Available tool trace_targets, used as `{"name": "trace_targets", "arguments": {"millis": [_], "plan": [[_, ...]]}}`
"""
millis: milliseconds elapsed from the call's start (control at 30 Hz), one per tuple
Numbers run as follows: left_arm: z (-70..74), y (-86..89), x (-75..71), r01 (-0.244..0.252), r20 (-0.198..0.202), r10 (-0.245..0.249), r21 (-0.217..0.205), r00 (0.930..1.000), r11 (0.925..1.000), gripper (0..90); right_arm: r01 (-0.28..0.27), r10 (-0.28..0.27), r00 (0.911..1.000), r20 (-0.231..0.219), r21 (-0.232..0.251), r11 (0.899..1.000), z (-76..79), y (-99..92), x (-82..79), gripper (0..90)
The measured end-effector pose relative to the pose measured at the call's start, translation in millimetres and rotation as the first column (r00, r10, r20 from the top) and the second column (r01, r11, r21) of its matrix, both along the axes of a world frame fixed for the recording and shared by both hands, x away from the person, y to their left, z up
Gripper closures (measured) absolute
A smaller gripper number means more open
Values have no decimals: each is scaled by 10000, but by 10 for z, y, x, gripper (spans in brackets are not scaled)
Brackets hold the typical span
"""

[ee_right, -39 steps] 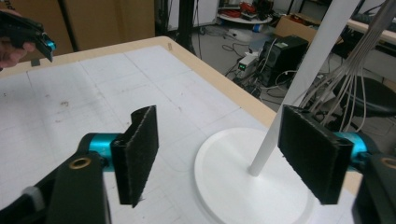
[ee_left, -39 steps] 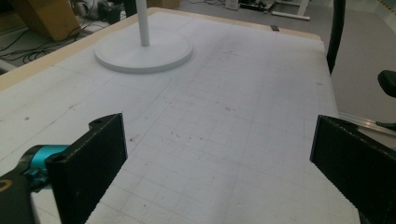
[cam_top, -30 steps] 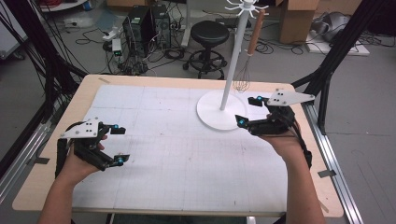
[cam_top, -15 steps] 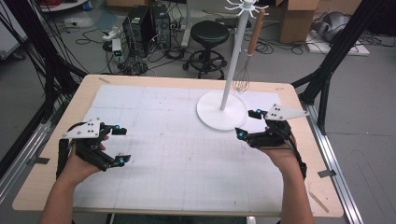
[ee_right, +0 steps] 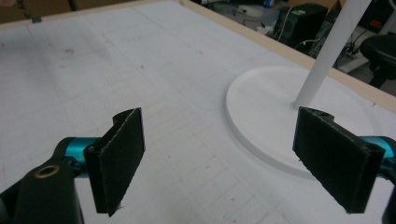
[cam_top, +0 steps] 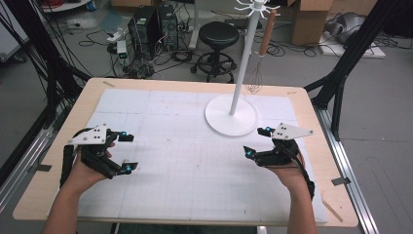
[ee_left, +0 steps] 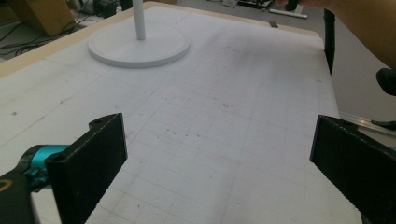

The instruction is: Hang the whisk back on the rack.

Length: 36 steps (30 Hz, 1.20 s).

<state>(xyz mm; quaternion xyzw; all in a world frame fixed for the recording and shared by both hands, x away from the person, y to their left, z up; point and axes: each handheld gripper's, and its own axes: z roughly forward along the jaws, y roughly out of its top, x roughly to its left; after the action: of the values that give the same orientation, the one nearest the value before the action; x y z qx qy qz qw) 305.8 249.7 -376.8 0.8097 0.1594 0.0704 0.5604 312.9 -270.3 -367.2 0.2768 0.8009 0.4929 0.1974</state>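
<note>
Since a second ago, the right gripper has drawn back from the base of the white stand toward the person's side of the table, and now sits just off the near right rim of that base. The left gripper has hardly shifted.

From the high view, the stand rises from its round base at the far right of the white gridded mat, and a whisk with a wooden handle hangs from one of its top hooks, just right of the pole. The left gripper lies well to the left of the stand, jaws spread wide with nothing between them. The right gripper's jaws are likewise parted and empty.

Along the left gripper view, both black jaws stand far apart over bare mat, the stand's base well ahead at upper left.

Along the right gripper view, the jaws gape wide, and the stand's base lies just beyond the right jaw, its pole slanting up behind.
</note>
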Motion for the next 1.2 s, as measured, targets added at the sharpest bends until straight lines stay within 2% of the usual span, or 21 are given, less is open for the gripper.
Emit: {"name": "trace_targets", "arguments": {"millis": [133,433,600,1200], "plan": [[-9,-21,1,39,-4,-39,-22,10000,10000,44,50,-50,10000,-76,-78,10000,-23,-4,-15,151],[-30,-34,15,15,-51,-16,-137,10000,9999,44,-49,67,9995,-313,584,9983,-127,-33,-34,143],[-32,-40,12,72,-39,-73,-135,10000,9999,44,-146,158,9995,-273,450,9989,-136,-2,-29,142],[-39,-54,-1,131,-39,-131,-117,9999,9998,44,-148,155,9998,-114,584,9982,-92,0,-52,142]]}}
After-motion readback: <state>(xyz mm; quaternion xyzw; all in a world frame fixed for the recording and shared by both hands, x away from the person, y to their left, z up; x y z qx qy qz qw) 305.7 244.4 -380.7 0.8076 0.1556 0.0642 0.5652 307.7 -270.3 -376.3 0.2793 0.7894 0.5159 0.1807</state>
